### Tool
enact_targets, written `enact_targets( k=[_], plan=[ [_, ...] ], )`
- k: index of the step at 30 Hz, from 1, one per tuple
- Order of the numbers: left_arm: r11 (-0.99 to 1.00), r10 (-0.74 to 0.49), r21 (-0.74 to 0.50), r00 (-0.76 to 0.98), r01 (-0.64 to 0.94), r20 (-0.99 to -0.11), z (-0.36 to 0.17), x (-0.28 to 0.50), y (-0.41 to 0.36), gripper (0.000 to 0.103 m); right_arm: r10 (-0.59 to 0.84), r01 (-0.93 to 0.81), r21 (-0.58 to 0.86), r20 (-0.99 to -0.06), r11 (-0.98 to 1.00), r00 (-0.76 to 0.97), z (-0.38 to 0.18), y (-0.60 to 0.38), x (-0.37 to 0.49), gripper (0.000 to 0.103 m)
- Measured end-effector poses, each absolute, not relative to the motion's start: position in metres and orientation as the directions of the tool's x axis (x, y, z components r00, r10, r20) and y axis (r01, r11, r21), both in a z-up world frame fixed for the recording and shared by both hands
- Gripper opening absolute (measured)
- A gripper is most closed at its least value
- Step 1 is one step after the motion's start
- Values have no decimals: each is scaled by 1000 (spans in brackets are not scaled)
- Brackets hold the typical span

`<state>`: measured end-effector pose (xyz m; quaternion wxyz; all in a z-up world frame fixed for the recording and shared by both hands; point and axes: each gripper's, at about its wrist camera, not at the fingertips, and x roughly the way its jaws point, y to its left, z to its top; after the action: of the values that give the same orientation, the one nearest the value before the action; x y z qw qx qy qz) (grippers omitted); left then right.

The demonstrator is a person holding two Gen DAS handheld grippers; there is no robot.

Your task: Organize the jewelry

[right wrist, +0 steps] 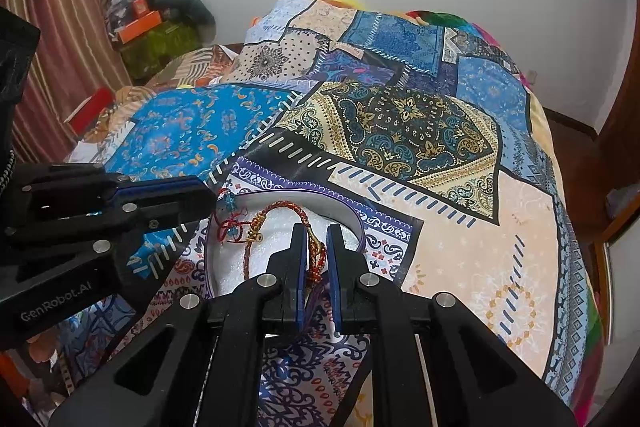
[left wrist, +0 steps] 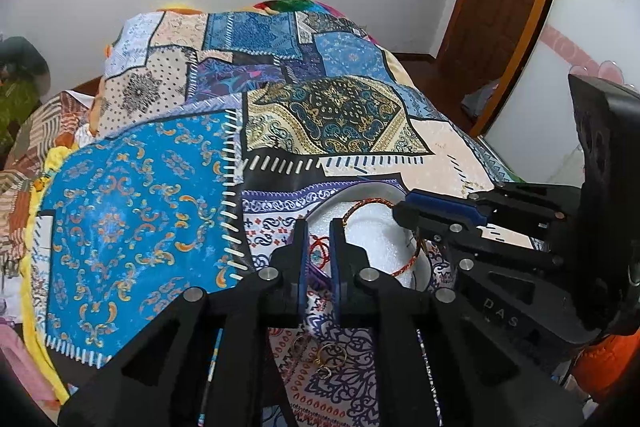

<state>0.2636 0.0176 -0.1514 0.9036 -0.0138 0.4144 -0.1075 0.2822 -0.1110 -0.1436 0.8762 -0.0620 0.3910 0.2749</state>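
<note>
Only the left wrist view shows gold rings (left wrist: 326, 355) on the patchwork bedspread (left wrist: 132, 203) at 6 o'clock, its left gripper (left wrist: 319, 259) nearly closed around red thread, while the right gripper (right wrist: 317, 259) pinches the braided red-gold bracelet (right wrist: 280, 211) over the white foam-lined box (right wrist: 344, 215)

Both grippers crowd the box (right wrist: 352, 217); the bedspread (right wrist: 460, 227) beyond and right of it is wide open.

You are in a home bedroom: a bed under a patchwork bedspread (right wrist: 400, 115) ahead of the grippers, striped curtain (right wrist: 60, 19) left, wooden door (left wrist: 504, 7) right.
</note>
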Motion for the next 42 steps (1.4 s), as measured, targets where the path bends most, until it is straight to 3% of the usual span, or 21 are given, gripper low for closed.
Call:
enact_targets(
  k=[3, 5, 8, 13, 21, 26, 42],
  plan=[
    [979, -192, -102, 649, 174, -736, -145, 259, 20, 19, 428, -531, 93, -715, 842, 553, -139, -111, 279, 9],
    [981, -184, -96, 663, 166, -726, -140, 254, 22, 30, 424, -531, 83, -710, 843, 562, -135, -112, 275, 10],
    [983, -174, -88, 686, 158, -706, -131, 246, 24, 36, 420, -528, 73, -702, 846, 575, -129, -115, 271, 13],
    [985, -164, -81, 705, 151, -690, -120, 232, 26, 41, 412, -517, 56, -679, 854, 608, -118, -118, 263, 29],
    [987, -153, -73, 723, 142, -674, -110, 209, 27, 47, 403, -512, 28, -656, 859, 639, -104, -120, 244, 31],
    [989, -146, -75, 725, 129, -673, -110, 197, 32, 49, 389, -500, 8, -639, 866, 664, -98, -121, 231, 45],
    [989, -136, -63, 684, 131, -716, -132, 160, 36, 50, 359, -479, -1, -662, 878, 658, -108, -134, 199, 46]
  ],
)
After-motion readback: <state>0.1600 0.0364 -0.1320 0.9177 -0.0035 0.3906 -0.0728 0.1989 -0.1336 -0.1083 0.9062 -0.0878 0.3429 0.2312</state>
